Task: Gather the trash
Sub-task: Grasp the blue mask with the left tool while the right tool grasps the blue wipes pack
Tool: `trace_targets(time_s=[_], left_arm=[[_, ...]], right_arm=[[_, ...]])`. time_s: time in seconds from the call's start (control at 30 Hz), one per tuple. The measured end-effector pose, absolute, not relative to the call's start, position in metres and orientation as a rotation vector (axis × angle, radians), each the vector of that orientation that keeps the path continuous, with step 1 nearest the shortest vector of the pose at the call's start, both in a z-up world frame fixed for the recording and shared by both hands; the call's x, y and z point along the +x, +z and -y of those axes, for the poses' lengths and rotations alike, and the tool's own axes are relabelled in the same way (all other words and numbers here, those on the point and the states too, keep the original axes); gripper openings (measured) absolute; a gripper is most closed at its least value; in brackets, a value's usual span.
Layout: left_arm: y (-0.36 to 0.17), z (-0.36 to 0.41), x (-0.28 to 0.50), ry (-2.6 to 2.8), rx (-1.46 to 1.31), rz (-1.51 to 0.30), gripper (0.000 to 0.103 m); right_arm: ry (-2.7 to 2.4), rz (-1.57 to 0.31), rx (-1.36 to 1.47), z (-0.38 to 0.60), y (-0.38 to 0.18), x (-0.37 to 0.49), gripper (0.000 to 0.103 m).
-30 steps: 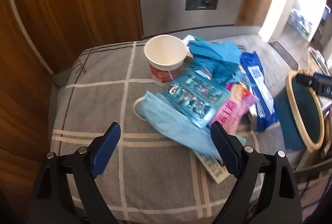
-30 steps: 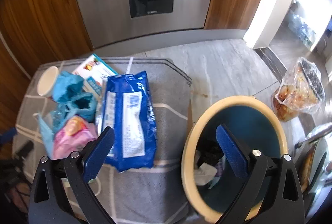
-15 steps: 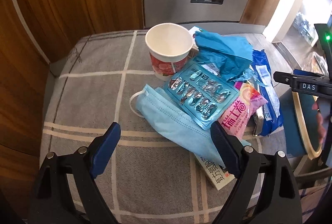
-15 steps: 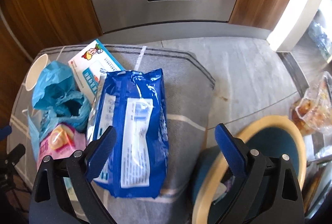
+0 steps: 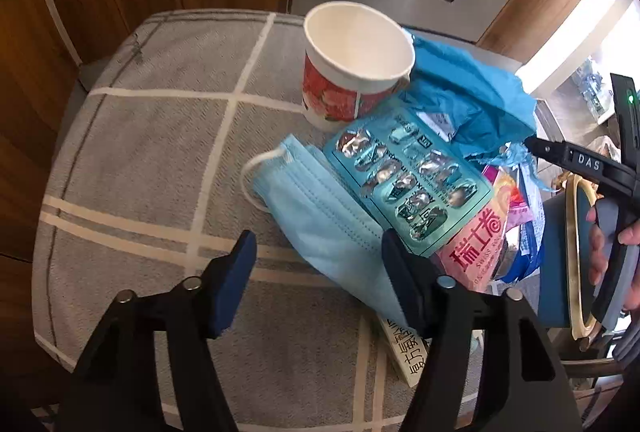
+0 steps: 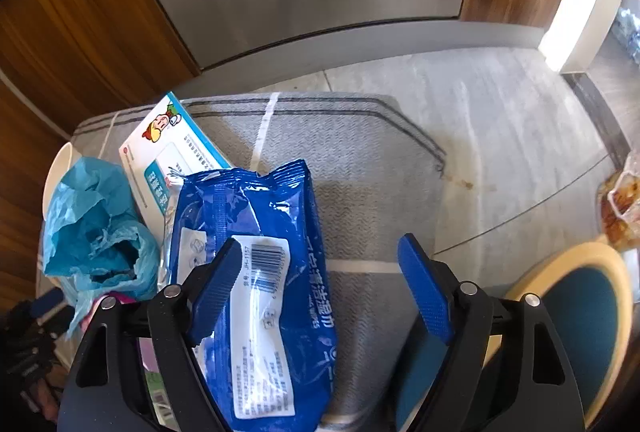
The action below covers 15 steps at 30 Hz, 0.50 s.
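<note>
The trash is lying heaped on a grey checked mat (image 5: pixel 152 160) on the floor, crowded toward the mat's right edge, with a teal bin (image 6: pixel 580 316) standing just off that edge. The right claw (image 6: pixel 320 296) is hanging wide open and empty right over the blue wipes pack (image 6: pixel 256 272), the nearest piece to it: its left pad is sitting above the pack's barcode label while its right pad is hanging over bare mat beyond the pack's right side. The pack's long axis is running away from the claw, roughly in line with the fingers, so the jaws are already standing across its short width, and closing on it would probably call only for a drop and a small shift to the left. The left claw (image 5: pixel 316 272) is also spread wide and holding nothing, hovering near the mat's near edge with the light-blue face mask (image 5: pixel 320 216) lying partly between its pads, nearer the right one. Beyond the mask, a blister pack (image 5: pixel 408 176), a pink snack packet (image 5: pixel 476 252), a crumpled blue bag (image 5: pixel 472 100) and a paper cup (image 5: pixel 352 64) are piling up toward the far edge. The right claw is looking the better placed for a first grab, being nearer the bin.
</note>
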<state>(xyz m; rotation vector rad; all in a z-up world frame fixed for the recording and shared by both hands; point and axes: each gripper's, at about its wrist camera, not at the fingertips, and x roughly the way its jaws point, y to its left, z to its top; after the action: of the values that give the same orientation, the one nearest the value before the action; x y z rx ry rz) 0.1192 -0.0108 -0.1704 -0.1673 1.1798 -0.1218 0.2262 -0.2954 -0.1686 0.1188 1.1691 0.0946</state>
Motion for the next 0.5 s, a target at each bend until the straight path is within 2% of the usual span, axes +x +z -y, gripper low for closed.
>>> trace_targets(time_s=[0.07,0.17,0.23,0.3,0.33,0.37,0.4,0.43,0.47,0.5], left_arm=[[-0.175,0.010,0.121,-0.131,-0.172,-1.191,0.053],[-0.179,0.011,0.124,-0.143,-0.177,-1.194,0.051],[-0.181,0.009,0.126,-0.155,-0.166,-1.186,0.041],[-0.181,0.007,0.127,-0.172,-0.176,-1.183,0.037],[-0.182,0.005,0.131,-0.175,-0.183,-1.185,0.031],[-0.182,0.004,0.131,-0.180,-0.191,-1.187,0.028],[-0.182,0.003,0.132,-0.189,-0.200,-1.187,0.019],[-0.181,0.003,0.132,-0.200,-0.197,-1.184,0.011],[-0.181,0.003,0.132,-0.205,-0.187,-1.181,0.008],[-0.179,0.002,0.133,-0.211,-0.183,-1.173,0.006]], right_arm=[[0.107,-1.176,0.129,0.294,-0.173,0.230,0.077],[0.135,-1.175,0.162,0.292,-0.173,0.236,0.074],[0.170,-1.176,0.200,0.290,-0.174,0.240,0.069],[0.189,-1.187,0.225,0.289,-0.176,0.242,0.065],[0.200,-1.192,0.236,0.288,-0.177,0.242,0.057],[0.203,-1.190,0.245,0.288,-0.177,0.242,0.054],[0.202,-1.191,0.243,0.287,-0.176,0.242,0.050],[0.195,-1.186,0.230,0.286,-0.174,0.241,0.040],[0.190,-1.177,0.218,0.286,-0.170,0.240,0.029],[0.190,-1.168,0.206,0.284,-0.167,0.240,0.026]])
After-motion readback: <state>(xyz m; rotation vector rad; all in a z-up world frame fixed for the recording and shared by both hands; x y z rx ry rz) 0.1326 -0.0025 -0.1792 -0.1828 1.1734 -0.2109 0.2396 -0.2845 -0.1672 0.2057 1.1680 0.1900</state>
